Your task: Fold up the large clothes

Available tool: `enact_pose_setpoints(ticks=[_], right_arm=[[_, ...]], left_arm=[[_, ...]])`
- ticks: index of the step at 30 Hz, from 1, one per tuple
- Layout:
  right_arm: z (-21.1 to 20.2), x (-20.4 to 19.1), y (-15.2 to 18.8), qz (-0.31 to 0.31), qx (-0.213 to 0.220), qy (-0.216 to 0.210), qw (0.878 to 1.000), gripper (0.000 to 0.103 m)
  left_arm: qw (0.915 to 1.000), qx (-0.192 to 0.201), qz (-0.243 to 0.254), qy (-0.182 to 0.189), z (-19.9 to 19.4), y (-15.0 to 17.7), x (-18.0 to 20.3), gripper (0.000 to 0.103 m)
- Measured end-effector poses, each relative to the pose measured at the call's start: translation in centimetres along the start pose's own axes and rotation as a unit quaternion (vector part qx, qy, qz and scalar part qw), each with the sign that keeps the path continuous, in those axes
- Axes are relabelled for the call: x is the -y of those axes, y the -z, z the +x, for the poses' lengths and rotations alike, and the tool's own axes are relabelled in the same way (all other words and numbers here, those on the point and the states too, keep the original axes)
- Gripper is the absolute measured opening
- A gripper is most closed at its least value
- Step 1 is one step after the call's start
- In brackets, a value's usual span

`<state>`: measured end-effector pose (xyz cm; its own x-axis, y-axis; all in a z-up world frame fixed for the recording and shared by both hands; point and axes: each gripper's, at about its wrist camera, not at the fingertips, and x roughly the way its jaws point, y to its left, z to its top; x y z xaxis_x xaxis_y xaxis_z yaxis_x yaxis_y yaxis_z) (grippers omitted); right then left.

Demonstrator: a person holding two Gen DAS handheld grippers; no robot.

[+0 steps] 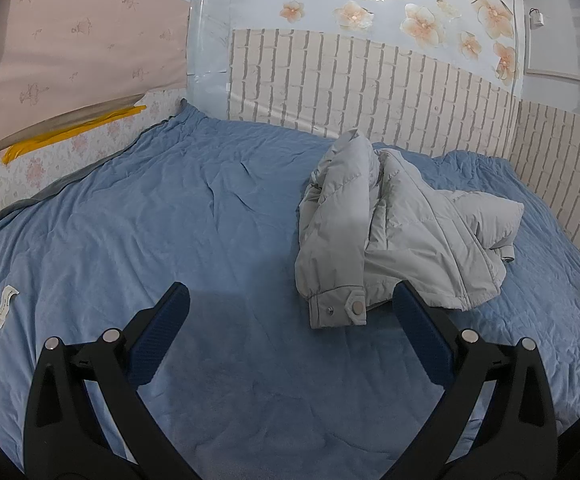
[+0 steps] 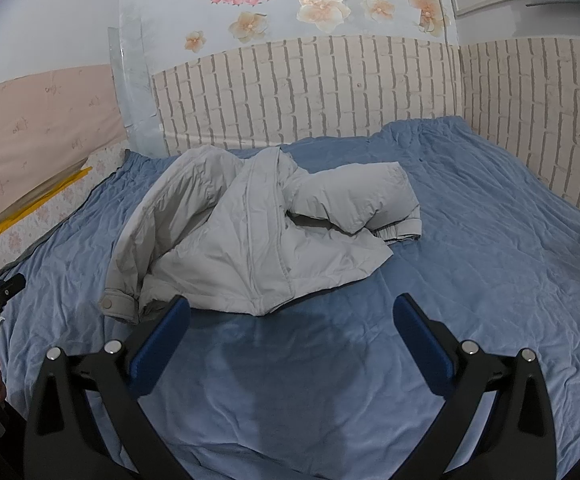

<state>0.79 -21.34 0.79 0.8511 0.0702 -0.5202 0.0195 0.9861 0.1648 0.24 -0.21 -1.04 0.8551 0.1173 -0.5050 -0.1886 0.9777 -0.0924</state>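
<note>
While both tools are hovering above the bed [image 1: 110, 216], the left hand-held gripper [image 1: 290, 312] is standing wide and is holding nothing; the right hand-held gripper [image 2: 291, 320] is also wide and empty. Just ahead of the left one, slightly to its right, the grey padded jacket [image 1: 401, 220] is lying crumpled, its snap cuff [image 1: 337, 308] nearest. I judge the folding is only beginning: next, the jacket is needing spreading flat, probably by gripping the cuff and the hem [image 2: 262, 300].

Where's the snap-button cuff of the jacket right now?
The snap cuff lies flat on the blue blanket at the near edge of the crumpled grey jacket, just ahead of the open left gripper, nearer its right finger.
</note>
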Motion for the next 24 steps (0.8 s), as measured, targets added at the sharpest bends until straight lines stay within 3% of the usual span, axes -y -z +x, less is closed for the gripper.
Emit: enact_pose_setpoints(ticks=[14, 18, 21, 24], right_arm=[[0.1, 0.1, 0.1, 0.004, 0.000, -0.001, 1.000, 0.101], [0.9, 0.5, 0.1, 0.011, -0.004, 0.013, 1.000, 0.101], [1.0, 1.3, -1.5, 0.029, 0.004, 0.017, 0.999, 0.101], [-0.4, 1.7, -5.6, 0.004, 0.060, 0.039, 0.997, 0.101]], left_arm=[[0.9993, -0.021, 0.025, 0.021, 0.7, 0.5, 1.5, 0.100], [0.9986, -0.034, 0.039, 0.010, 1.9, 0.7, 2.5, 0.100], [0.9985, -0.046, 0.027, 0.010, 2.8, -0.3, 2.7, 0.100], [0.9993, -0.034, 0.016, 0.007, 3.6, -3.3, 3.2, 0.100]])
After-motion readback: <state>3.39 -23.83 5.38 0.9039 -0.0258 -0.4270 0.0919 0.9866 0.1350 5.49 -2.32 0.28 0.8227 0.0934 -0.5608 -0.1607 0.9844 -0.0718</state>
